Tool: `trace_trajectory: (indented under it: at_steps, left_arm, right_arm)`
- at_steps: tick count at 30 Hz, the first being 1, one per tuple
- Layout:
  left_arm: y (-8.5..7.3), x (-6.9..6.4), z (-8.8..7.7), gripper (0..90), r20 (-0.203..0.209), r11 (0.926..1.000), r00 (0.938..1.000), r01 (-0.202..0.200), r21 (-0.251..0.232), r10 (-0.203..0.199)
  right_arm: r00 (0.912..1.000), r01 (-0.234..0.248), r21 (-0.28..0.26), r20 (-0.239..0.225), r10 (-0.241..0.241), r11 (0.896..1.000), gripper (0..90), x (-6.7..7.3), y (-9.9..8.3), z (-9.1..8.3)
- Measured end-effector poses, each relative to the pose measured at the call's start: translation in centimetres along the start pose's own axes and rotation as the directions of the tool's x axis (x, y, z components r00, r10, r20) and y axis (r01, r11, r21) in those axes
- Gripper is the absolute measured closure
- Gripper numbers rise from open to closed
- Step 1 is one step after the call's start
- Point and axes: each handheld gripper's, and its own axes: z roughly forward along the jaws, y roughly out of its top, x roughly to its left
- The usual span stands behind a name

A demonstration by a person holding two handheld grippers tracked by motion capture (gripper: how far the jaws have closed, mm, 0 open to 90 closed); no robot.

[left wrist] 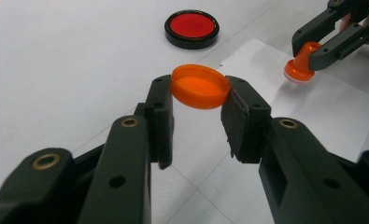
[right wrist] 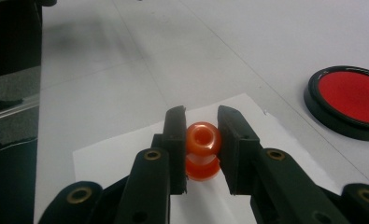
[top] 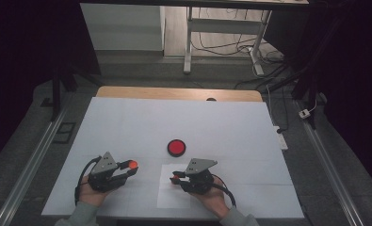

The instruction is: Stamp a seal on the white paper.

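Here the left tongs [left wrist: 198, 100] clamp an orange lid [left wrist: 201, 86], the right tongs [right wrist: 202, 133] an orange stamp [right wrist: 202, 149].

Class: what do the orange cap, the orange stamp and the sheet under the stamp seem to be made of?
Round orange cap: probably translucent plastic, glowing evenly, smooth rim.
Small orange knob-handled stamp: likely glossy plastic, with bright highlights on its knob.
White rectangular sheet: seemingly paper, matte, thin, lying flat with crisp edges.

The orange cap [left wrist: 201, 87] was a shallow round disc, tilted, raised above the table. The orange stamp [right wrist: 202, 150] stood upright with its base on the white paper sheet [right wrist: 126, 154].
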Motion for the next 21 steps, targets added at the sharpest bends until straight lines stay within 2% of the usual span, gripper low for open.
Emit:
trace_trajectory:
  at_steps: [21]
  left_arm:
    - [-0.01,0.00,-0.01,64.5,0.000,1.0000,1.0000,0.001,-0.001,-0.001]
  right_arm:
    - [0.9993,0.024,0.034,0.028,-0.025,0.999,72.6,-0.01,-0.39,0.54]
